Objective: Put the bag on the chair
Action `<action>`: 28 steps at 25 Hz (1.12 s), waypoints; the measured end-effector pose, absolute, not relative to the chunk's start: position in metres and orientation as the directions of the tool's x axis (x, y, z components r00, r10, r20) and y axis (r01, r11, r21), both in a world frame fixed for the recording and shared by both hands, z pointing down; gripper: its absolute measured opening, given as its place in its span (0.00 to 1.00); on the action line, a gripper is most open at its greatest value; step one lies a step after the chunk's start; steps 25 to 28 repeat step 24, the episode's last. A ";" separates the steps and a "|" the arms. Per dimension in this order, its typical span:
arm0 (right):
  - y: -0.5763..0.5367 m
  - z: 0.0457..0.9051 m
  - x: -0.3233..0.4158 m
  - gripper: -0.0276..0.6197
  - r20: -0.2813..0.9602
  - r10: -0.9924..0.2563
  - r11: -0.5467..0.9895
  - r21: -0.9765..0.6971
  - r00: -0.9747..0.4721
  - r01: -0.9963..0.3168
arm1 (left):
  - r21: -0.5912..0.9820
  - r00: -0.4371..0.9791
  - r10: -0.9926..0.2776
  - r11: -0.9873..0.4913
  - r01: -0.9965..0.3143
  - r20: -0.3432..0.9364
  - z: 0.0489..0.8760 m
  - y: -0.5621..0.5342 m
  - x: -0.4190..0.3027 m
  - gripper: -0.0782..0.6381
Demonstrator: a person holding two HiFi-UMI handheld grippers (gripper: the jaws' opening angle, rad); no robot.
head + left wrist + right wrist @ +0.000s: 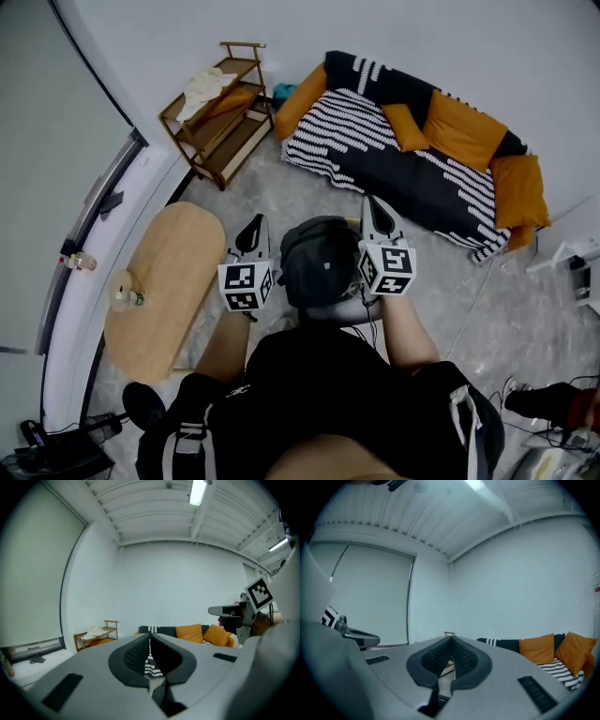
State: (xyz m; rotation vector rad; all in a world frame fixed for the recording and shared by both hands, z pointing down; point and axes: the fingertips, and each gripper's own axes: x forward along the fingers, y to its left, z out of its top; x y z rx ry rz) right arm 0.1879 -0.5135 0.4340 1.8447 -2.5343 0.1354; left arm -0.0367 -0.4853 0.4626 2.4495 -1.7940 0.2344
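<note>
While flanking bag [319, 262], left gripper [255, 223] and right gripper [373, 202] both closed, nothing held.
Jaws pressed together tip to tip, pointed toward far striped sofa [412, 159]; bag dark, between the two, near the body, over grey floor [281, 187]; wooden table [169, 281] at left, shelf [220, 103] far left.

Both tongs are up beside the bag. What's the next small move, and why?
Probably open both tongs before anything else. The left tongs and right tongs are shut with nothing between them. They flank the dark bag without gripping it, so neither can take hold as they stand.
</note>
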 end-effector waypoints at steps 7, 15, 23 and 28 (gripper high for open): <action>-0.496 0.411 0.174 0.06 0.015 -0.941 0.338 -0.057 -0.339 -0.939 | -0.044 0.261 -0.961 -0.266 -0.963 0.086 0.413 -0.468 -0.050 0.15; -0.496 0.397 0.159 0.06 0.008 -0.920 0.390 -0.045 -0.391 -0.920 | -0.048 0.254 -0.964 -0.259 -0.965 0.079 0.397 -0.467 -0.058 0.15; -0.500 0.389 0.164 0.06 0.019 -0.920 0.390 -0.053 -0.392 -0.919 | -0.073 0.242 -0.966 -0.248 -0.966 0.087 0.387 -0.470 -0.059 0.15; -0.500 0.390 0.165 0.06 0.022 -0.920 0.390 -0.056 -0.392 -0.919 | -0.076 0.244 -0.966 -0.251 -0.965 0.089 0.386 -0.469 -0.057 0.15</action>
